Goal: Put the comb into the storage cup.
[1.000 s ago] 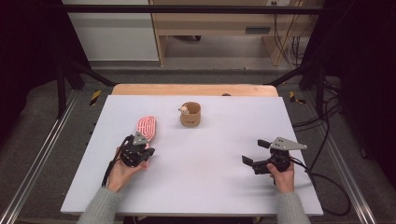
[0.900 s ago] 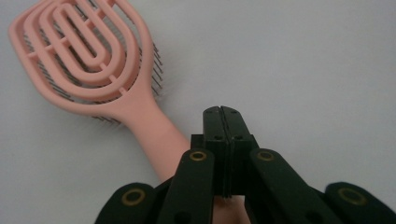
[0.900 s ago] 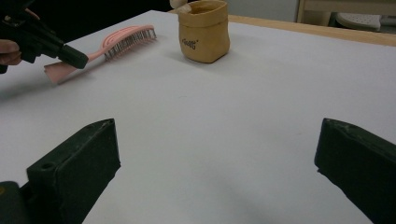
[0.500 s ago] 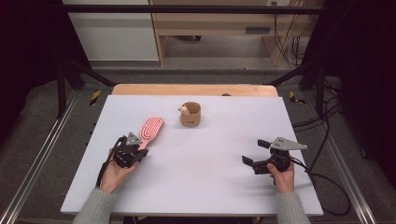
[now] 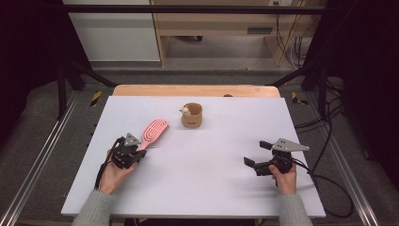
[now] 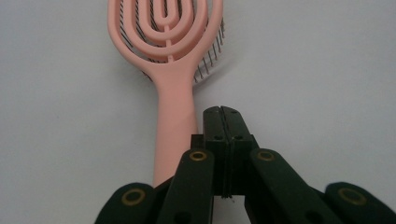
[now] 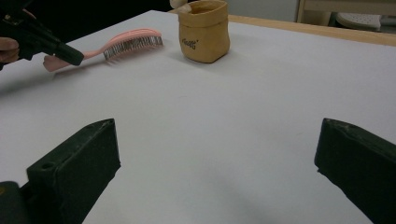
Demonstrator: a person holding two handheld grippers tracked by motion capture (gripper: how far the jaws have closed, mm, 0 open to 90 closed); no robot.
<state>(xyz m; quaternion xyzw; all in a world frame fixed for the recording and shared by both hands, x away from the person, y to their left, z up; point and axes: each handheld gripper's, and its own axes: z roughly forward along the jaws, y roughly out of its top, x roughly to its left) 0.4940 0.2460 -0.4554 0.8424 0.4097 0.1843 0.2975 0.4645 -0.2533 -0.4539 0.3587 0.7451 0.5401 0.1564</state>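
A pink hairbrush (image 5: 153,131) lies flat on the white table (image 5: 211,188), head toward the far right, bristles down. My left gripper (image 5: 139,151) rests at the brush's handle end. In the left gripper view its jaws are pressed together with nothing between them, and the pink hairbrush handle (image 6: 175,121) runs along their left side. My right gripper (image 5: 257,154) hovers low at the table's right with its jaws wide apart and nothing in them. From the right gripper view the pink hairbrush (image 7: 126,44) and the left gripper (image 7: 74,57) show at far left.
A small tan pouch-like cup (image 5: 192,116) stands at the table's far middle with a pale item poking out of its top; it shows in the right gripper view as the tan cup (image 7: 204,30). A wooden strip (image 5: 197,90) borders the far edge. Cables trail off the right side.
The brush, seen short and close above the left gripper a second ago, now lies stretched out flat, pointing far right. The left hand has drawn slightly left. The right hand has kept still.
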